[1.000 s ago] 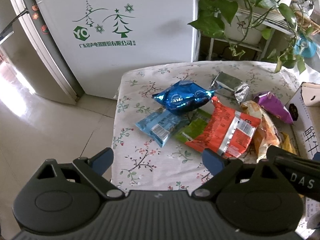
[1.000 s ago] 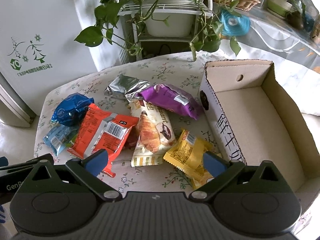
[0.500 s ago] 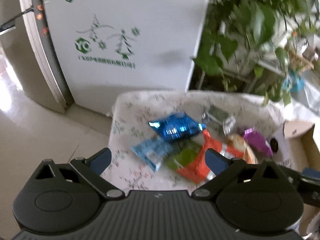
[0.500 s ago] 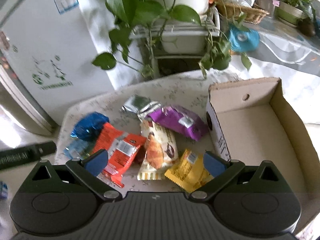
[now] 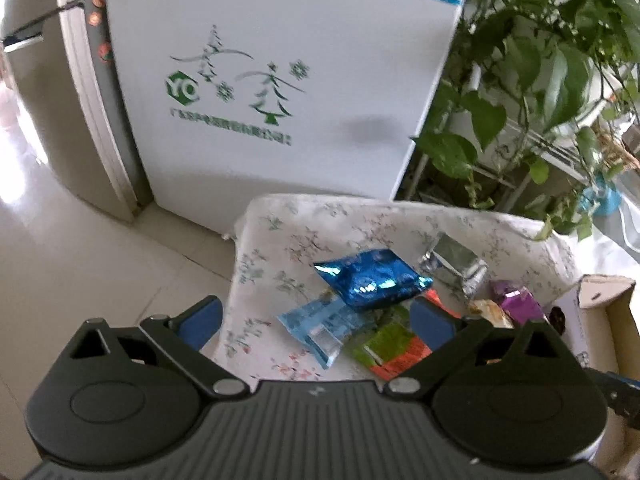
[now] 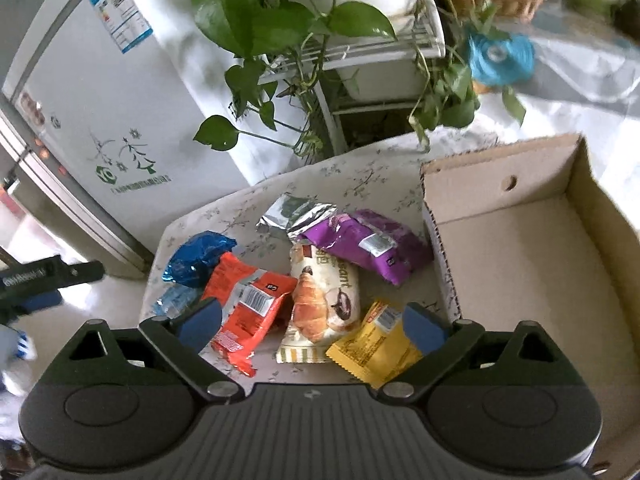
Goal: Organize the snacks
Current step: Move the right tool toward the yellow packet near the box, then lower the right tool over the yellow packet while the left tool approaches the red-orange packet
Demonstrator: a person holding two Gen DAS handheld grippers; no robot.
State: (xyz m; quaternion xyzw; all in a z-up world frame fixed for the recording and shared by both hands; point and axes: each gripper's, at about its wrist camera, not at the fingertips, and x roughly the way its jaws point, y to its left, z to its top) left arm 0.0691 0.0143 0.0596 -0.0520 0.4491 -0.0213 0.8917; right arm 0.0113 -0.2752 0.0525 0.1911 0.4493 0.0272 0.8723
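Note:
Several snack packs lie on a floral tablecloth (image 6: 372, 168): a shiny blue bag (image 5: 370, 280), a light blue pack (image 5: 324, 322), a green pack (image 5: 384, 344), a red pack (image 6: 248, 304), a croissant pack (image 6: 322, 304), a purple pack (image 6: 370, 244), a yellow pack (image 6: 376, 346) and a silver pack (image 6: 292, 214). An open cardboard box (image 6: 520, 264) stands to their right, with nothing in it. My left gripper (image 5: 316, 324) is open and empty, high above the table's left side. My right gripper (image 6: 312, 326) is open and empty above the packs.
A white fridge (image 5: 280, 80) stands behind the table. Potted vines on a white rack (image 6: 360, 52) hang over the back edge. A tiled floor (image 5: 80, 248) lies to the left. The left gripper's body (image 6: 44, 276) shows at the left of the right wrist view.
Both grippers have risen and pulled back from the table, so the packs look smaller and farther. Both stay open and empty. The packs have not moved.

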